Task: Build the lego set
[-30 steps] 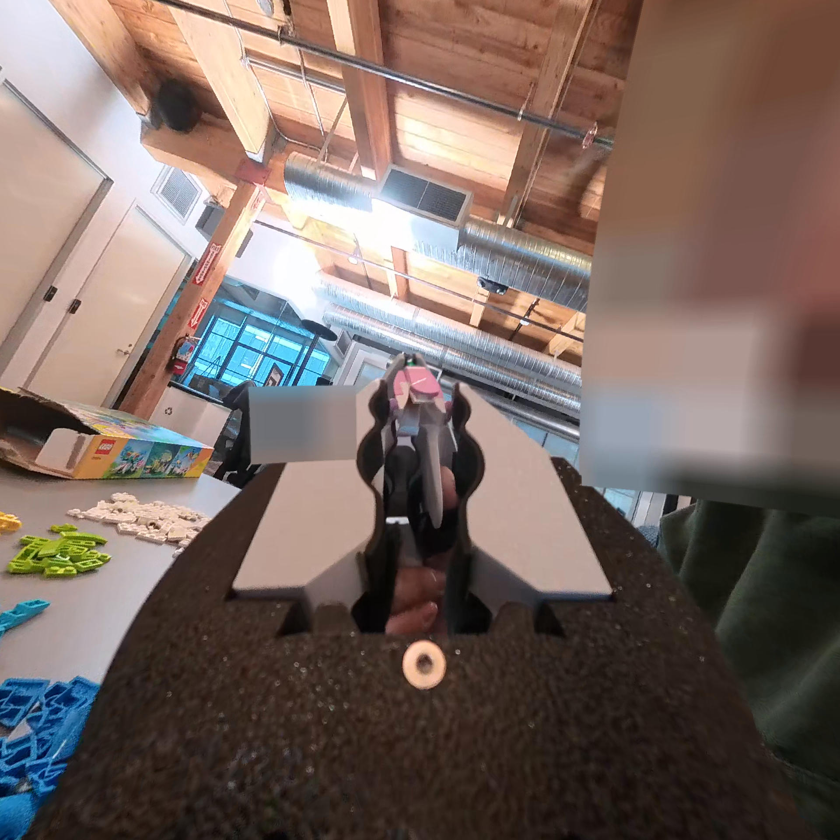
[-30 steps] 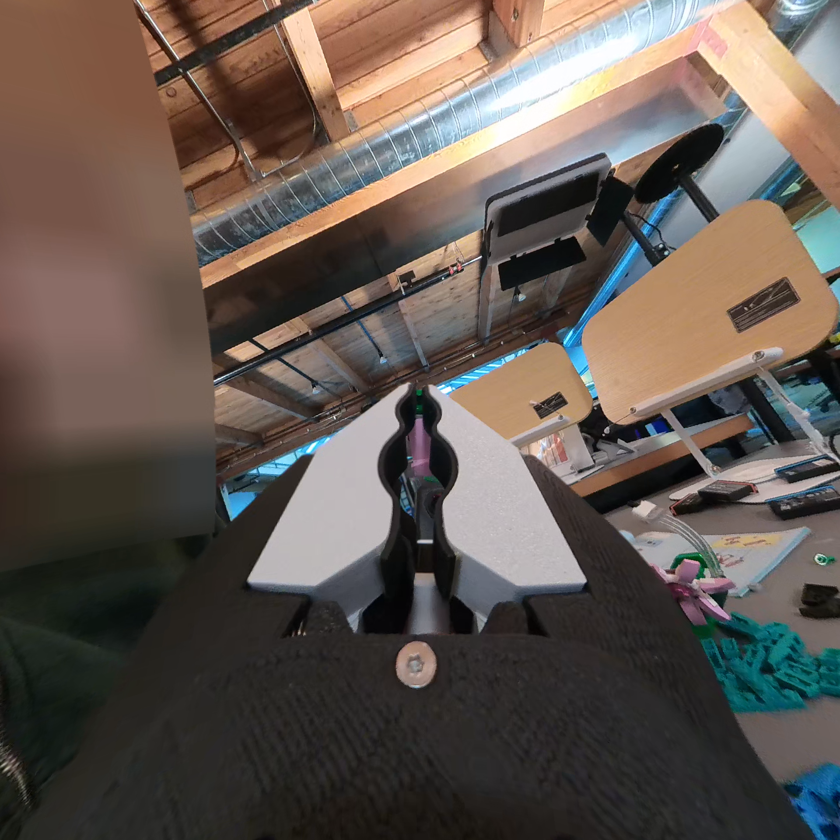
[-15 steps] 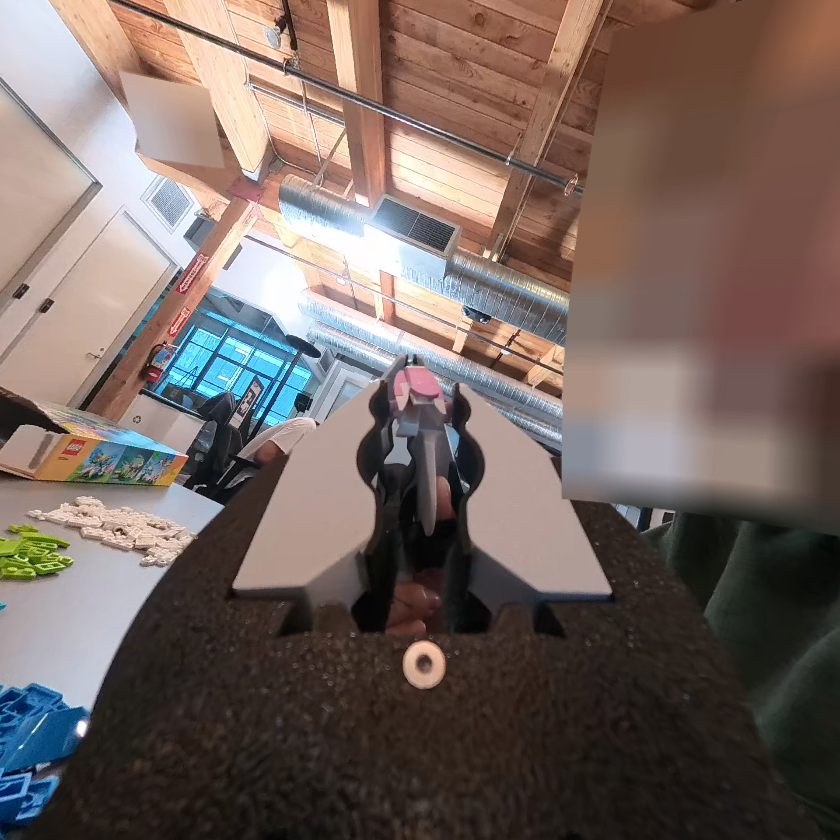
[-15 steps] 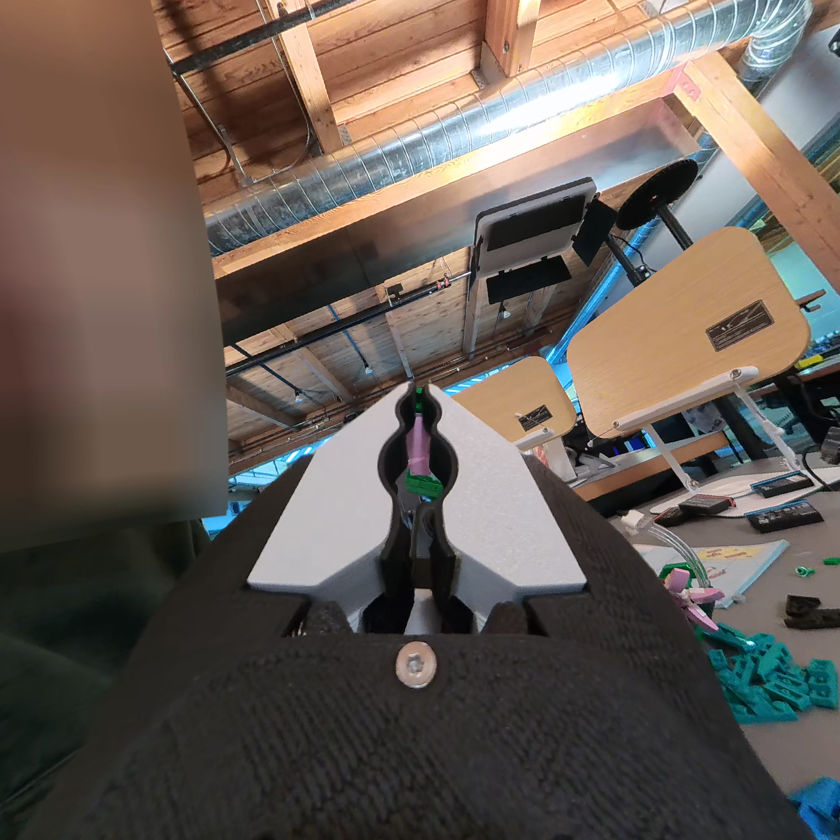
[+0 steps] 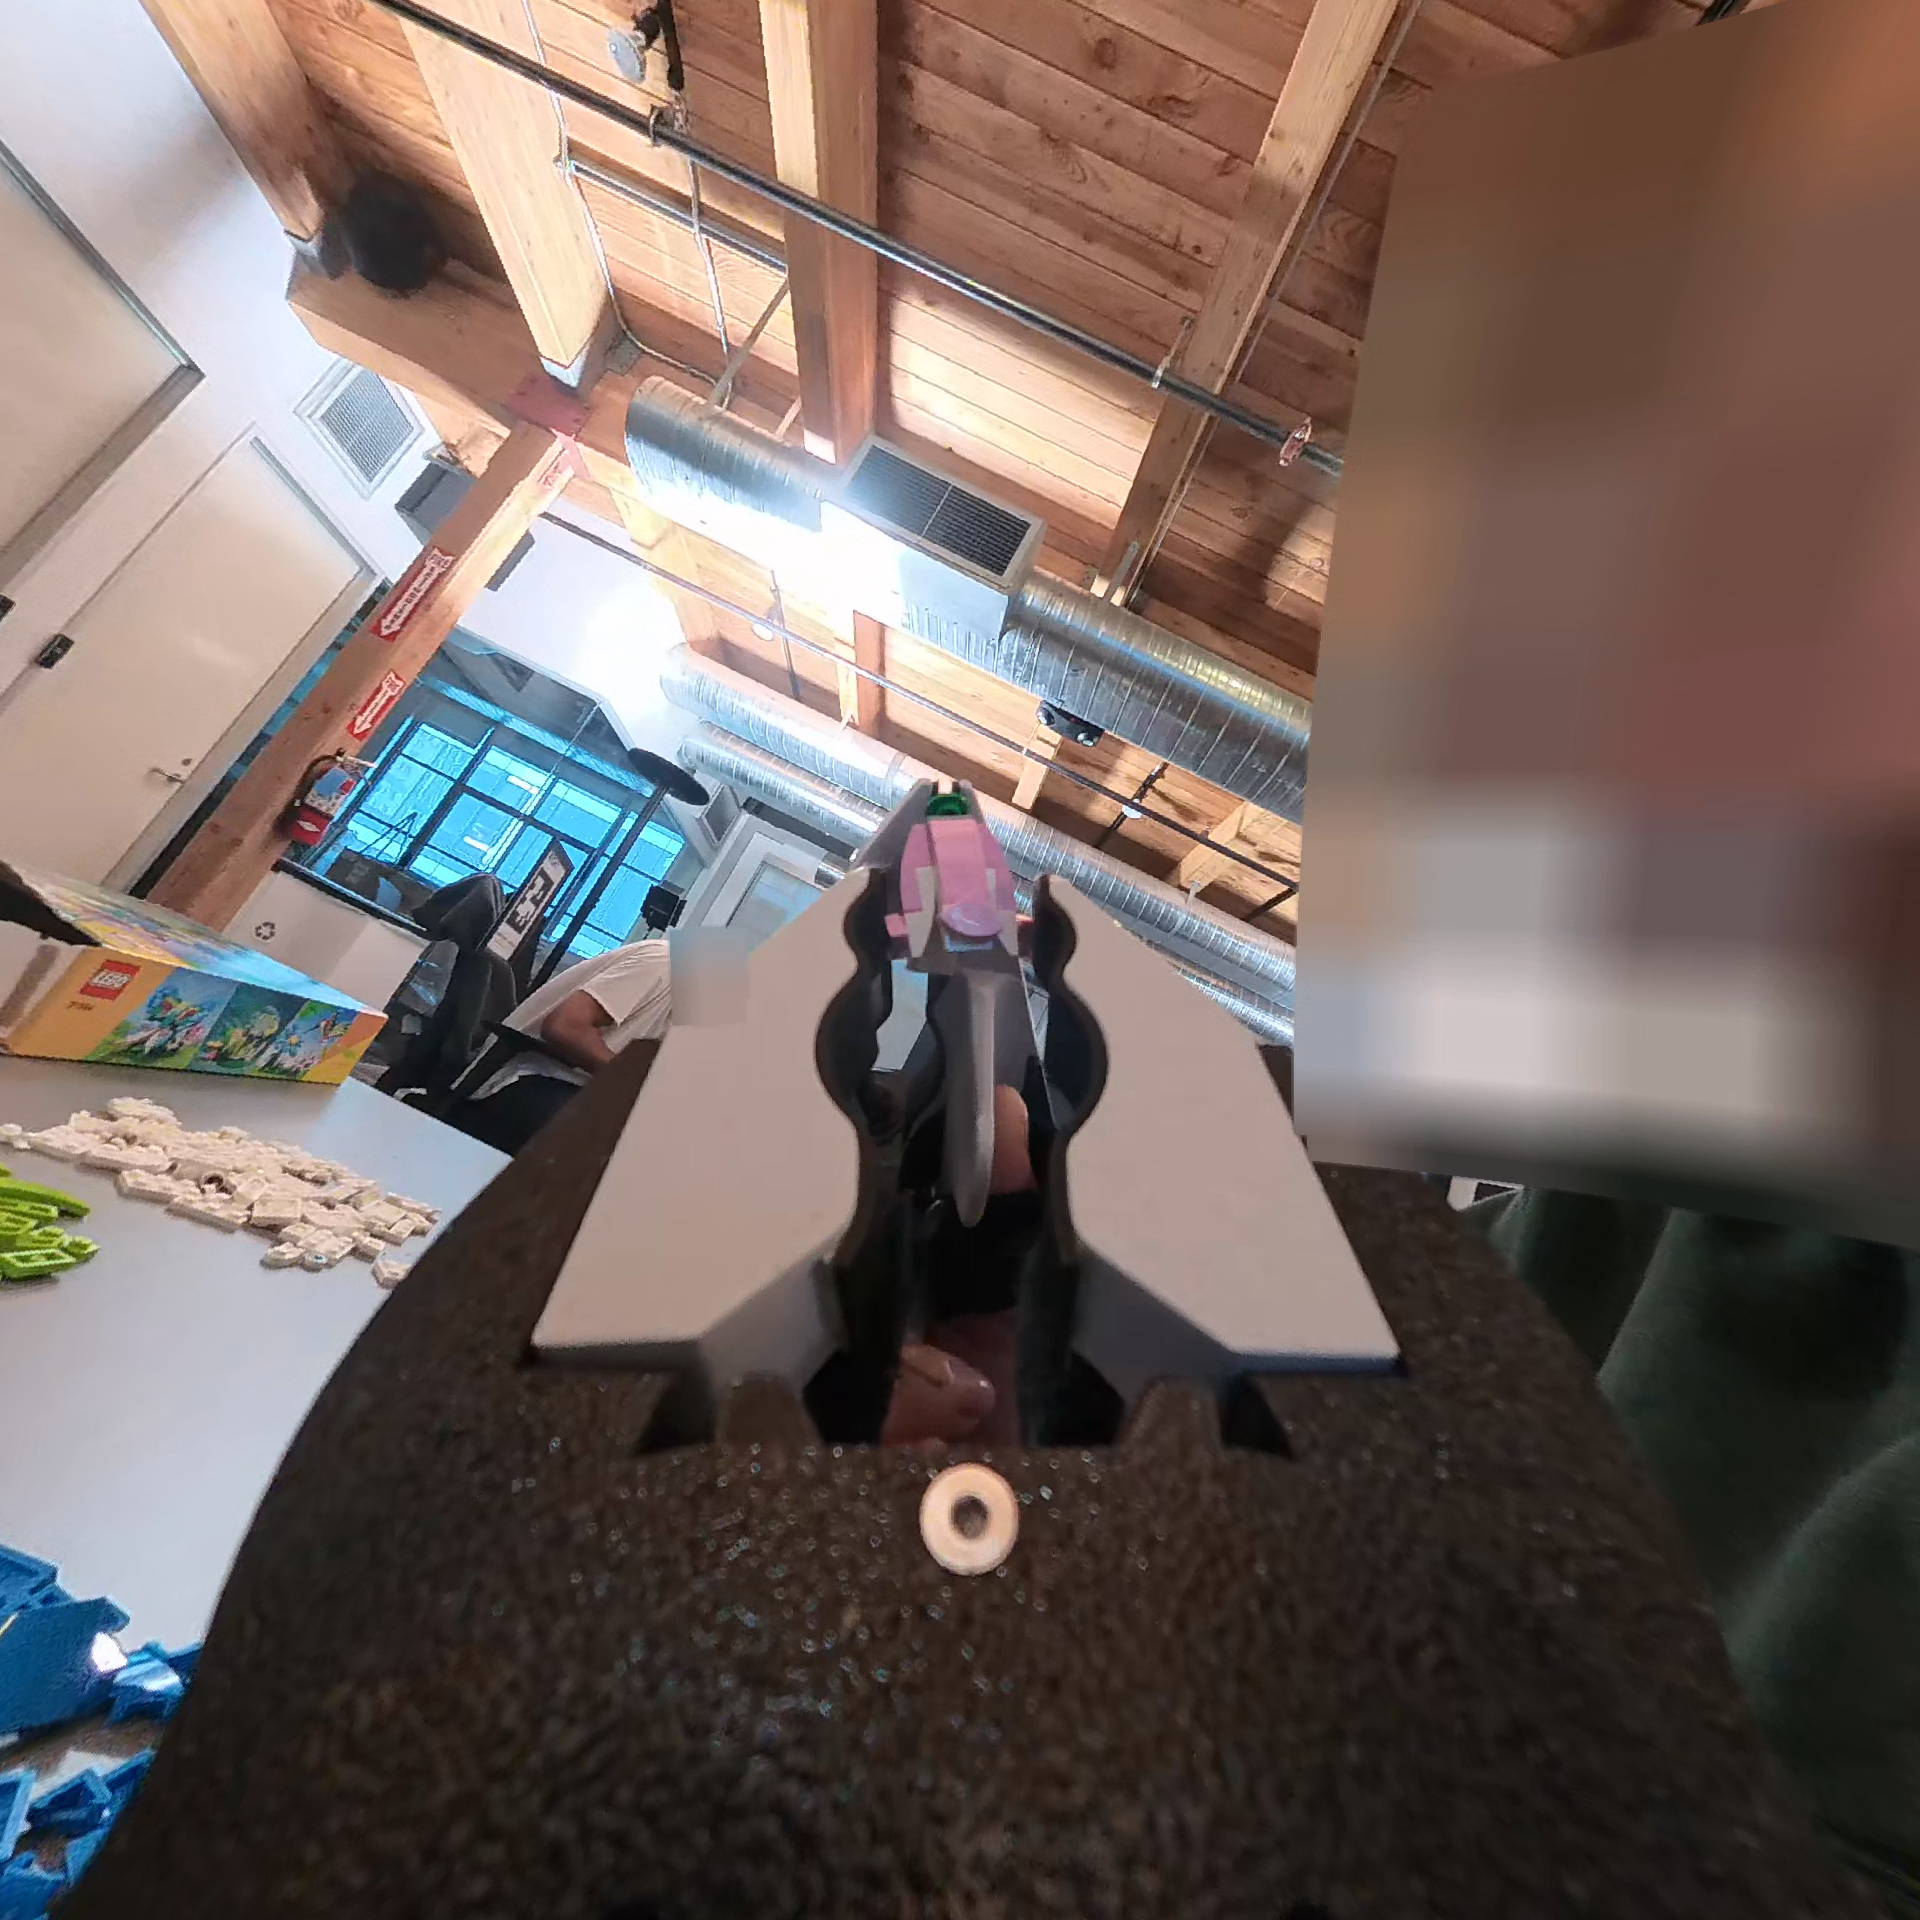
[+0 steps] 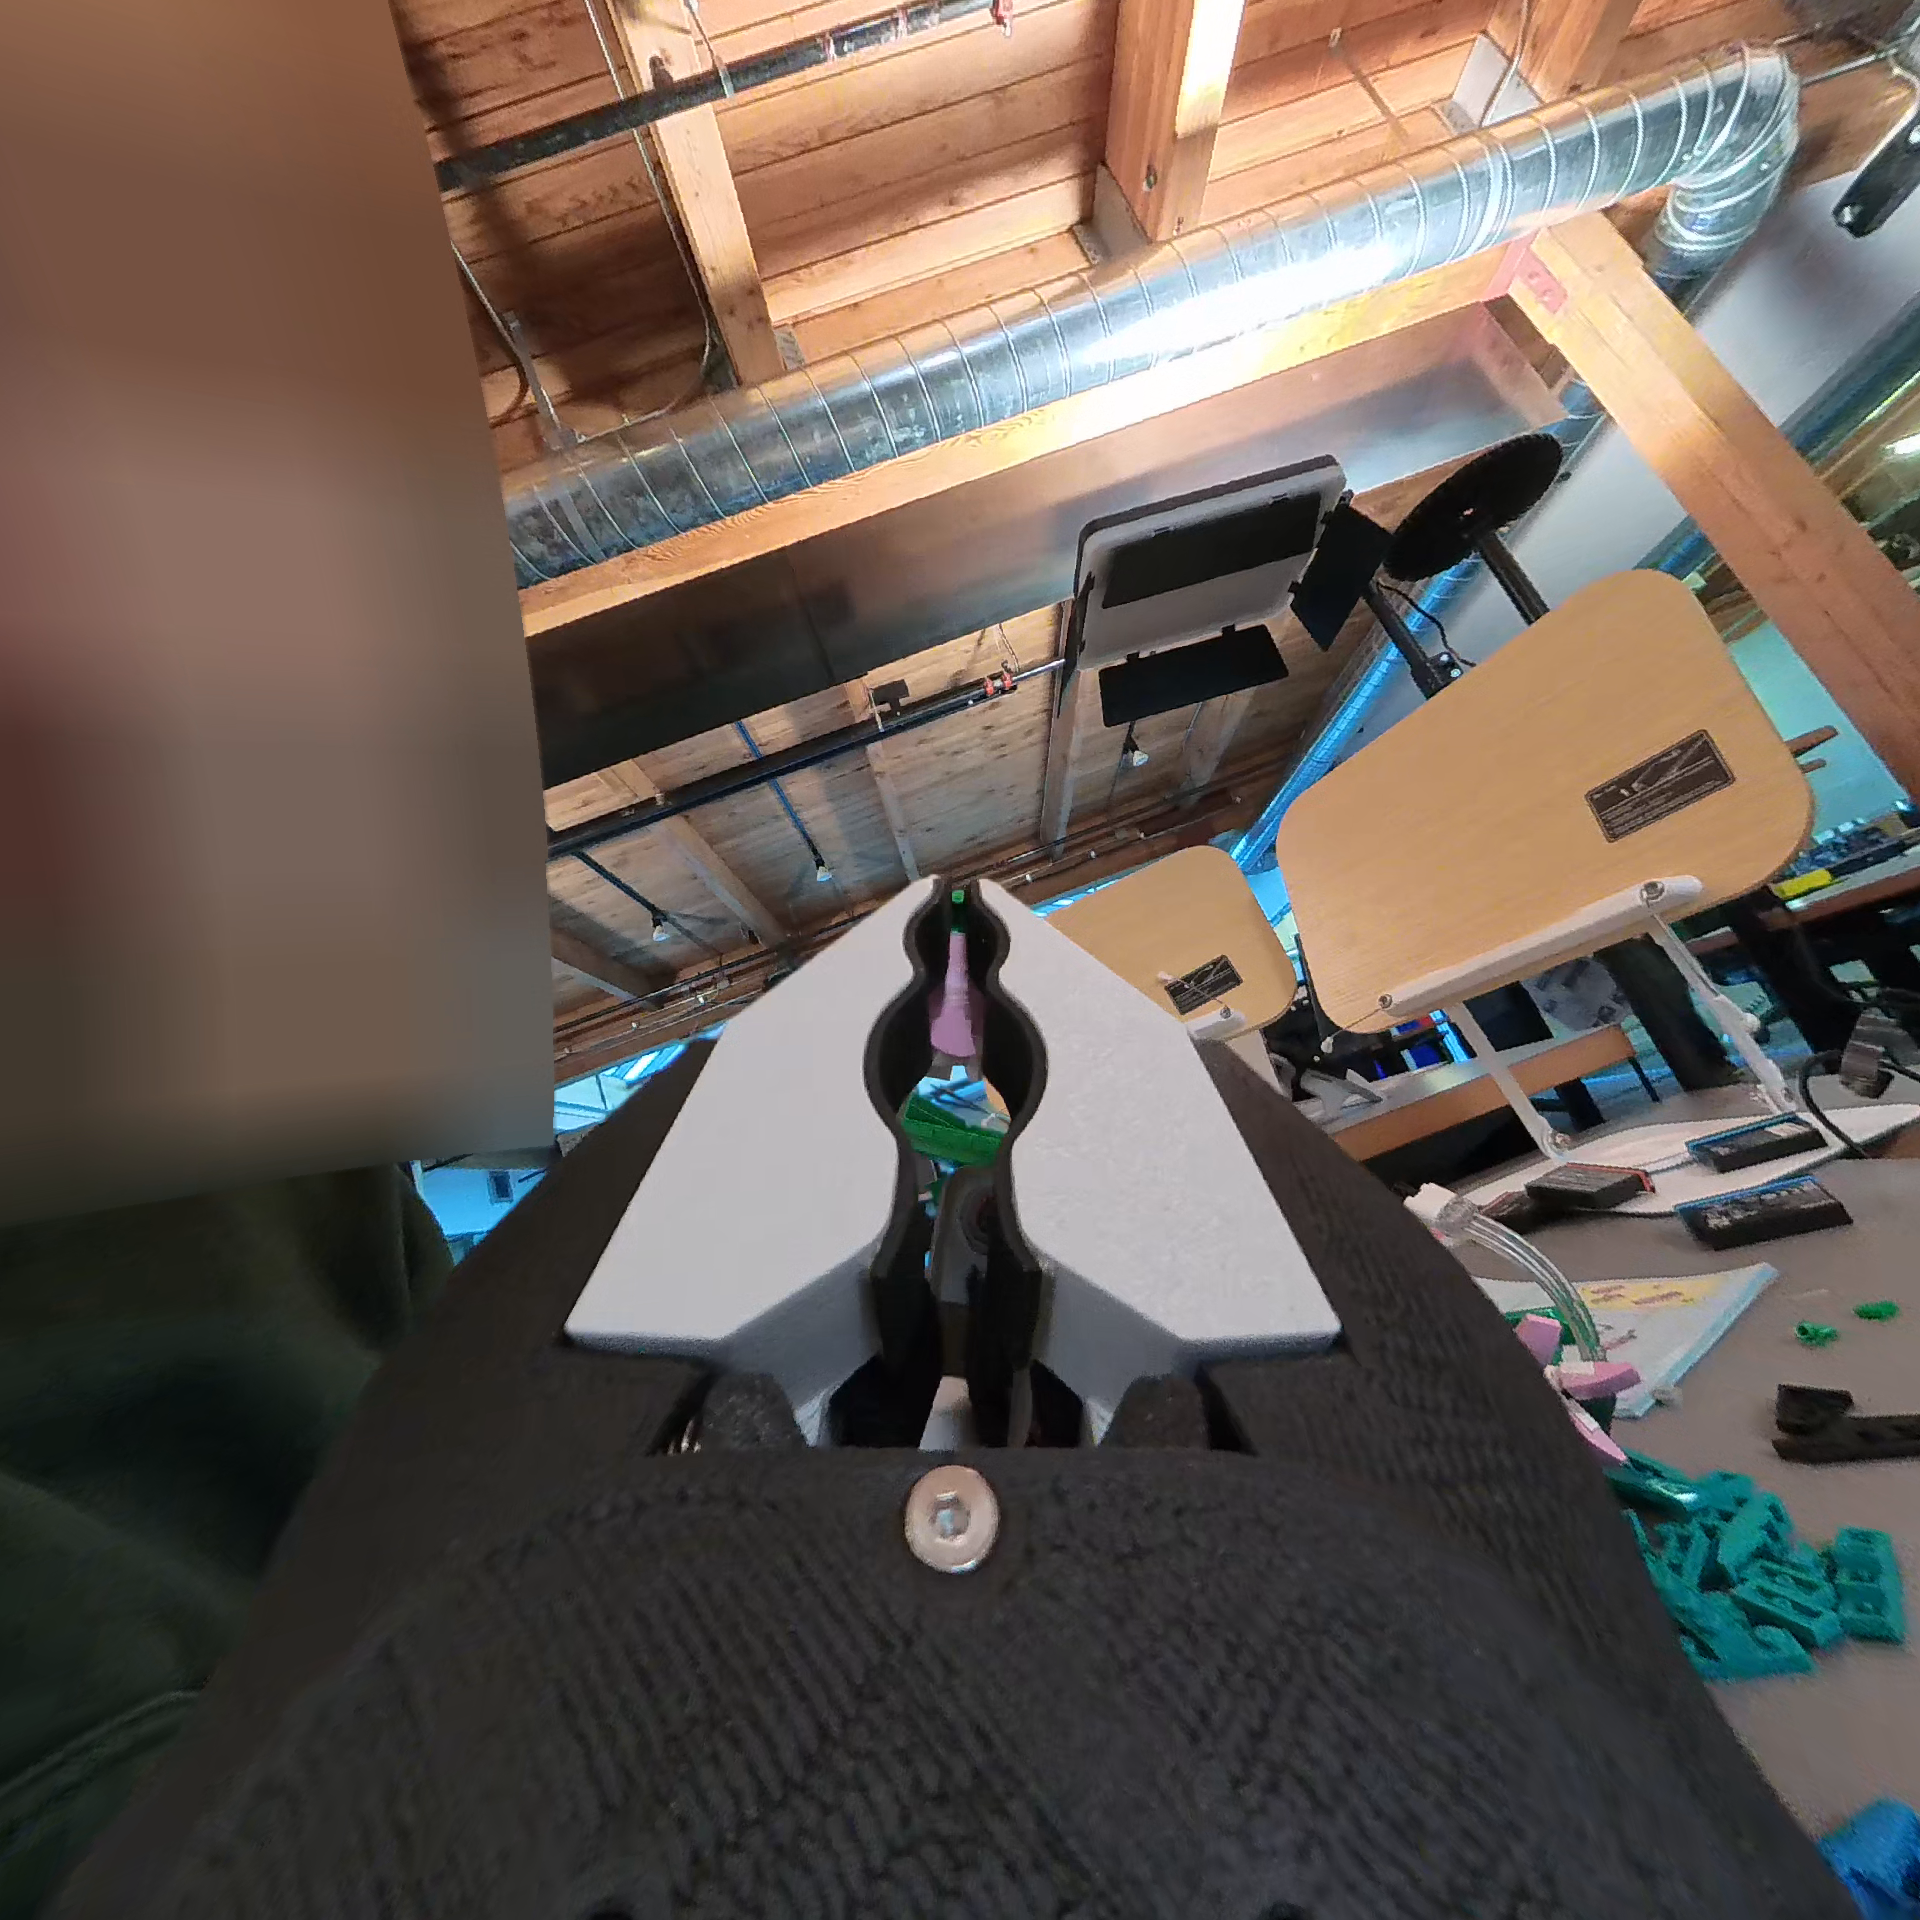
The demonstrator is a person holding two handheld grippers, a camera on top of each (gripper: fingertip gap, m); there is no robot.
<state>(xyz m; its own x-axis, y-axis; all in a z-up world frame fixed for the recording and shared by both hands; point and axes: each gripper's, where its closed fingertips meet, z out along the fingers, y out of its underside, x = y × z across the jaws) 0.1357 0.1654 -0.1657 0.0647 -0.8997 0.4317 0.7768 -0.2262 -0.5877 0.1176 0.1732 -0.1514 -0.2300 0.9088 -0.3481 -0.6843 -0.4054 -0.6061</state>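
Lego flower piece (image 5: 951, 883): a small pink sub-assembly with a green tip, held up in the air in front of the person, well above the table; both wrist views point at the wooden ceiling.
Risk, slip: the pink piece is narrow and caught only at the tips, so a twist of either tool could, I judge, lever it out and drop it among the loose bricks.
Risk, misfit: the two grippers meet almost nose to nose, so the joint is largely hidden; pressing off-axis could pop the petals apart.
Left gripper (image 5: 951, 914): jaws nearly together, clamped on the pink piece at 12 o'clock of its own view.
Right gripper (image 6: 961, 935): jaws pressed close on the same pink-and-green piece (image 6: 956, 1013), seen edge-on in the slot.
Table (image 5: 208, 1382): white bricks (image 5: 239, 1184) at 9 o'clock in the left view, the set's box (image 5: 197, 1013) behind them; teal bricks (image 6: 1766, 1590) at 4 o'clock in the right view.
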